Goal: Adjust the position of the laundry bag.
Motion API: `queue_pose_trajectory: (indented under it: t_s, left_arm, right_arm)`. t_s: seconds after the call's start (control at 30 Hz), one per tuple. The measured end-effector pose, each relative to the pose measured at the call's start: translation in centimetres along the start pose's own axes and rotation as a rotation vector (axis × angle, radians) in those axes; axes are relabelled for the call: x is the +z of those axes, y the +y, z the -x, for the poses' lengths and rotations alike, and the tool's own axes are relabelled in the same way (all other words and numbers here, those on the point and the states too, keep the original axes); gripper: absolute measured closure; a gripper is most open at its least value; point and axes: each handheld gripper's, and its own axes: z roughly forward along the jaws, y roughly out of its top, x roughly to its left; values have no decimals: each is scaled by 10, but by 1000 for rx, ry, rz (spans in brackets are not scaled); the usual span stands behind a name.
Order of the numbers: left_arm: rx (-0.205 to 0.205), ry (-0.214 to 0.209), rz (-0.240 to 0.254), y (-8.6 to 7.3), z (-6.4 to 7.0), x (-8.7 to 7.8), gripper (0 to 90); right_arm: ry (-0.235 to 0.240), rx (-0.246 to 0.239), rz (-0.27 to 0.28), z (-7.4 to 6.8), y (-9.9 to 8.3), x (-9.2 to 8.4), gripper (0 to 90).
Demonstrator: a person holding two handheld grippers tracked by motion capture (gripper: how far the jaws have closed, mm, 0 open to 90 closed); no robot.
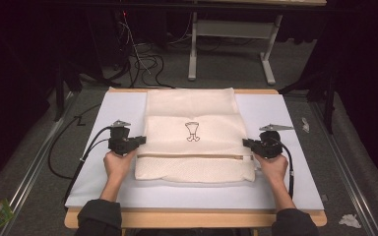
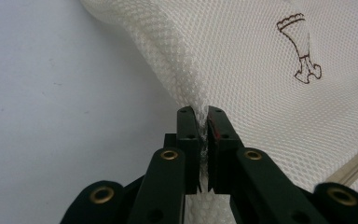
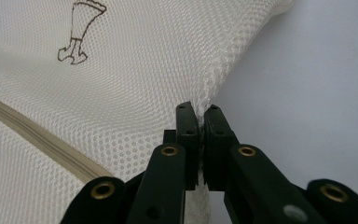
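We have the left tongs (image 1: 139, 141) and right tongs (image 1: 246, 143) clamped on opposite side edges of the mesh bag (image 1: 192, 132), its zipper (image 1: 192, 156) running straight between them.

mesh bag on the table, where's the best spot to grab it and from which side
Take the mesh bag by its two side edges, one gripper from each side, level with the table. It lies flat and wide, so only the thin seams at the edges offer something to pinch. The left gripper and right gripper are already shut on those edges, just above the zipper.
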Motion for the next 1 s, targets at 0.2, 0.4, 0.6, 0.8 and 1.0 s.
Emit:
queue_pose_trajectory:
  t_s: [0.2,0.4,0.6,0.8,1.0]
  left_arm:
    - [14,-22,-20,1,8,6,852]
    - [33,1,-52,-4,13,9,845]
    - [53,20,-84,-8,17,8,826]
    - [108,62,-79,-17,23,12,777]
    - [154,81,-43,-24,26,6,705]
  right_arm:
    - [-8,10,-5,7,-4,-9,881]
    - [2,7,-19,8,-11,-11,878]
    - [10,28,-42,8,-19,-10,869]
    - [-2,45,-39,7,-29,-3,838]
    - [-40,18,-48,-1,-33,-7,813]
